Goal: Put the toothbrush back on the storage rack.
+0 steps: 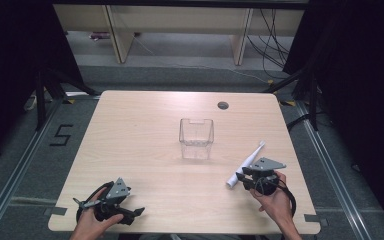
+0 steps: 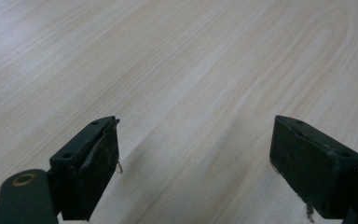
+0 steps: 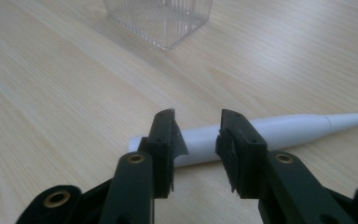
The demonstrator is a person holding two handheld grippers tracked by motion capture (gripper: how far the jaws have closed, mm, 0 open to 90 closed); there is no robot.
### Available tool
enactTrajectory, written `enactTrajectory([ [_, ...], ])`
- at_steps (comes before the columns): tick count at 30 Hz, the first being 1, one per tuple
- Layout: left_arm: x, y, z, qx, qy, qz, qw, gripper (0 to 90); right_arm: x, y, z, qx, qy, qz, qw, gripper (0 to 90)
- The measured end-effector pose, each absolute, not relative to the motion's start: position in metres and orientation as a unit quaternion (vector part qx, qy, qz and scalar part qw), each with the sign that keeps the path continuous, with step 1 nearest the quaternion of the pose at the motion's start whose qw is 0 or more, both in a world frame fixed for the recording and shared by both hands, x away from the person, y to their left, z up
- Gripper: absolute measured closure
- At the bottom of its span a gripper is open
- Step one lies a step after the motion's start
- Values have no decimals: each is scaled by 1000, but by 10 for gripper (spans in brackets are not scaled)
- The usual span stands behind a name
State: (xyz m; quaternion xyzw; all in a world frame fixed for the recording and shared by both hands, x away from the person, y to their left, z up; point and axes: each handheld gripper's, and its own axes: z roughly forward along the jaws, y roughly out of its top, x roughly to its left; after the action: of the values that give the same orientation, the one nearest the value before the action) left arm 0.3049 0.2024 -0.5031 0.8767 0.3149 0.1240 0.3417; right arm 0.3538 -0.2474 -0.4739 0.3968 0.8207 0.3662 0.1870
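Toothbrush (image 3: 279, 133) lies near the table's (image 1: 145, 130) right edge, thick end between my right gripper's (image 3: 196, 140) half-open jaws. Nothing's gripped yet. Left gripper (image 2: 196, 158) sits wide open, empty.

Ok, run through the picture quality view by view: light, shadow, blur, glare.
High view: even light on the table, dark surround, faint shadow under the clear container, slightly soft overall. Left gripper view: the left hand-held gripper has blurred near jaws and a soft shadow on the wood grain, no glare. Right gripper view: the right hand-held gripper is soft up close, the white toothbrush handle reads bright but not blown out.
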Motion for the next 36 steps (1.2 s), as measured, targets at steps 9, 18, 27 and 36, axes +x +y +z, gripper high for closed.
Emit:
enactTrajectory([
  [9,305,203,-503,880,311,124,337,152,366,-230,-478,367,840,357,182,802],
  [18,305,203,-503,879,311,124,339,152,374,-218,-483,369,849,345,155,888],
  [27,304,203,-503,877,315,124,342,152,378,-214,-487,369,854,338,142,900],
  [36,304,203,-503,879,312,124,339,152,378,-214,-490,361,860,334,134,900],
])
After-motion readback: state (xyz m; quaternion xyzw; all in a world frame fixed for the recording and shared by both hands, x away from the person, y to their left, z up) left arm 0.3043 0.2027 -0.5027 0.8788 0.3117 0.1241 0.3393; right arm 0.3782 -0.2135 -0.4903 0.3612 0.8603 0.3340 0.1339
